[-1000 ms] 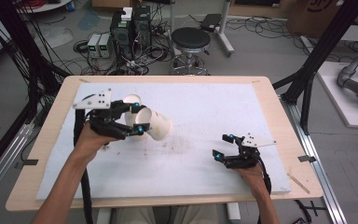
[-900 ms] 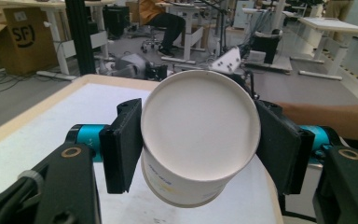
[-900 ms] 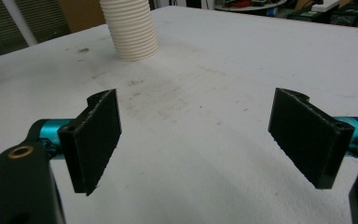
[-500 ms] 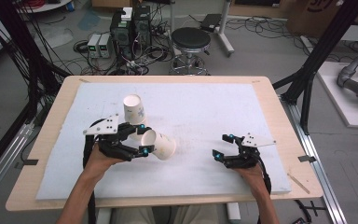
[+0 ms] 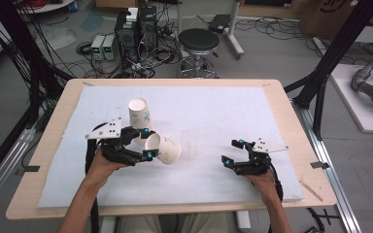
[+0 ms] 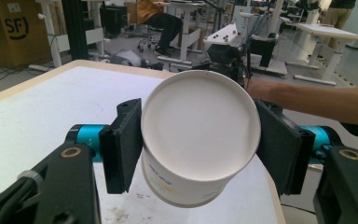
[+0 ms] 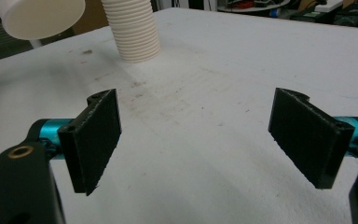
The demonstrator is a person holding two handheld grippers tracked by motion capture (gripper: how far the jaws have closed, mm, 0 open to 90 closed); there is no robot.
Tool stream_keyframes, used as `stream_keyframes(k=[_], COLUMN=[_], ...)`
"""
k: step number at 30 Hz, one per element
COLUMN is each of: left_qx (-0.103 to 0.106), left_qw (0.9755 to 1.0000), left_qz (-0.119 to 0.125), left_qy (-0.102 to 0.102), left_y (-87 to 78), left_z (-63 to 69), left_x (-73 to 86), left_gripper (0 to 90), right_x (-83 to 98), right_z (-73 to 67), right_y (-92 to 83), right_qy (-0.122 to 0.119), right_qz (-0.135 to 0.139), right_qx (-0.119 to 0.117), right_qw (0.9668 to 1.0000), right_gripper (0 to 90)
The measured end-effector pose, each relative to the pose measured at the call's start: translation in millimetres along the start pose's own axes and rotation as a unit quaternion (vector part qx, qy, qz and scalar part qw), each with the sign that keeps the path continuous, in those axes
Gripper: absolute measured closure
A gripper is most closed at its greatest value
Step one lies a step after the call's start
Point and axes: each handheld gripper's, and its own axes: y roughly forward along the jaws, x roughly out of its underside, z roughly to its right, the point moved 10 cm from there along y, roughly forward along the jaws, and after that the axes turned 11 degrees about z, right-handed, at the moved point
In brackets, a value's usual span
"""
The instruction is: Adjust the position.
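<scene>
High view: the left hand-held gripper (image 5: pixel 147 143) holds a paper cup (image 5: pixel 164 149) on its side, base pointing right and toward the middle of the worktop (image 5: pixel 272 116), low over the white mat (image 5: pixel 213 121). A second cup (image 5: pixel 140 112) stands upright on the mat just behind the held one, mouth up, with a faint print on its wall. Whether the two cups touch cannot be told from here. The right hand-held gripper (image 5: pixel 230 153) rests near the front right of the mat, well apart from both cups, its jaws spread with nothing between them. A stool (image 5: pixel 199 42) stands on the floor beyond the worktop.

Left gripper view: the two black jaws press on opposite sides of the cup (image 6: pixel 198 140) near its rim, and the round white inside of the cup faces the camera. Print shows on the wall underneath. The person's other forearm (image 6: pixel 317 99) crosses behind at the right.

Right gripper view: the jaws stand wide apart over bare, slightly stained mat (image 7: pixel 205 112). At the top left the held cup's base (image 7: pixel 39 16) hangs above the mat, and beside it a ribbed cup (image 7: pixel 133 30) stands on the mat.
</scene>
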Motion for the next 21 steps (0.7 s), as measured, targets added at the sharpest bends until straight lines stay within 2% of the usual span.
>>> stream_keyframes(k=[7, 11, 12, 14, 15, 17, 19, 20, 21], left_qx=[0.008, 0.021, 0.025, 0.034, 0.034, 0.039, 0.041, 0.042, 0.043], left_qw=[1.0000, 0.9996, 0.9994, 0.9991, 0.9991, 0.9987, 0.9986, 0.9985, 0.9985], left_qz=[0.004, 0.017, 0.019, 0.021, 0.021, 0.027, 0.029, 0.029, 0.029], left_qy=[-0.003, -0.011, -0.014, -0.016, -0.016, -0.020, -0.019, -0.020, -0.019], left_y=[-0.2, 0.4, 0.8, 2.7, 2.7, 3.5, 3.9, 4.2, 4.3], left_z=[0.4, 3.1, 4.1, 6.1, 6.1, 7.4, 7.9, 8.3, 8.6], left_x=[0.1, -1.6, -1.5, -0.8, -0.8, -1.7, -2.2, -2.2, -2.3], left_gripper=[35.6, 35.6, 35.6, 35.7, 35.7, 35.7, 35.7, 35.7, 35.7], right_x=[-8.6, -27.1, -27.1, -40.8, -40.8, -52.9, -55.8, -62.9, -62.9], right_z=[-2.9, -13.7, -13.7, -22.9, -22.9, -34.2, -38.1, -47.5, -47.5], right_y=[-0.2, 3.4, 3.4, 7.6, 7.6, 13.9, 15.5, 20.6, 20.6], right_qy=[-0.001, 0.001, 0.001, -0.003, -0.003, -0.010, -0.010, -0.018, -0.018], right_qz=[0.016, 0.031, 0.031, 0.045, 0.045, 0.045, 0.044, 0.037, 0.037], right_qx=[-0.017, -0.051, -0.051, -0.073, -0.073, -0.102, -0.110, -0.133, -0.133], right_qw=[0.9997, 0.9982, 0.9982, 0.9963, 0.9963, 0.9938, 0.9929, 0.9902, 0.9902], right_gripper=[17.4, 17.4, 17.4, 17.4, 17.4, 17.4, 17.4, 17.4, 17.4])
